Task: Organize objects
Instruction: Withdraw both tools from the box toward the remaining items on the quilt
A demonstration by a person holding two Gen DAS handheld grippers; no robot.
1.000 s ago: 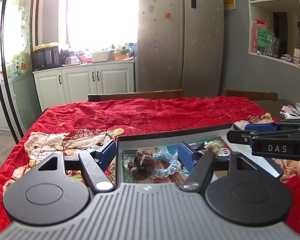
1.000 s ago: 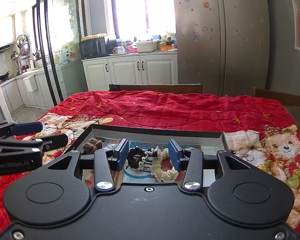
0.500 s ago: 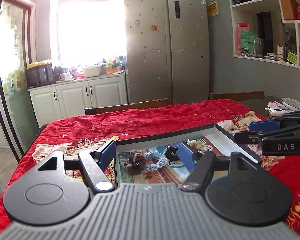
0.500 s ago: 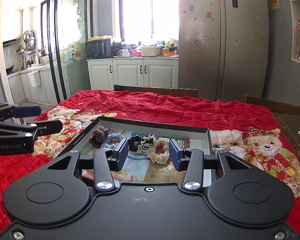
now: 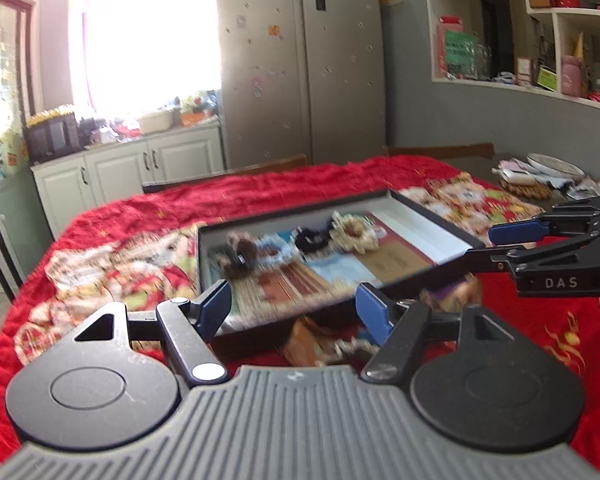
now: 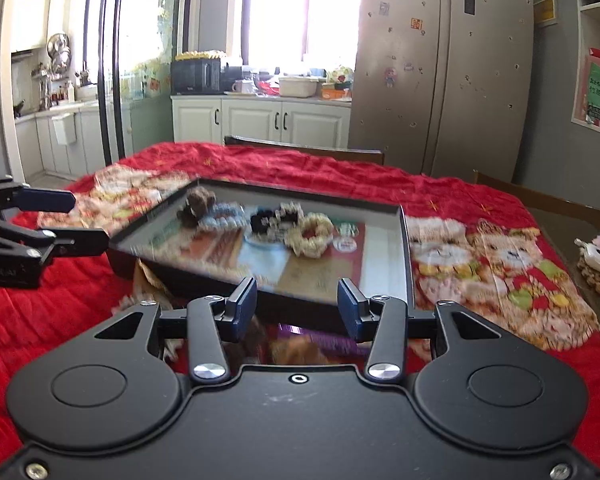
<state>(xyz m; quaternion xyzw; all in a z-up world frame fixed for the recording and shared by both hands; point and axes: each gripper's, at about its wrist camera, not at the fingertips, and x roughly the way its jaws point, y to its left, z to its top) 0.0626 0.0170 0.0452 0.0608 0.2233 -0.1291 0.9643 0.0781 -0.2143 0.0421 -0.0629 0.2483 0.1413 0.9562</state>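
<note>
A shallow black-rimmed tray (image 5: 432, 216) (image 6: 406, 248) lies on the red bear-print tablecloth (image 5: 148, 216) (image 6: 60, 312). In it sit a brown hair tie (image 5: 240, 248) (image 6: 198, 200), a light blue scrunchie (image 5: 274, 254) (image 6: 222, 216), a black one (image 5: 310, 238) (image 6: 262, 222) and a cream one (image 5: 352, 232) (image 6: 312, 234). My left gripper (image 5: 294, 310) is open and empty, back from the tray's near edge. My right gripper (image 6: 296, 306) is open and empty, also short of the tray. Each gripper shows at the side of the other's view.
Loose items and packets lie under the grippers in front of the tray (image 6: 300, 344). A plate and clutter (image 5: 552, 168) sit at the table's far right. Wooden chairs (image 6: 304, 152) stand behind the table, with cabinets and a fridge beyond.
Both grippers have pulled back and up from over the tray, so the whole tray now lies ahead of the fingertips. The hair ties stay in the tray.
</note>
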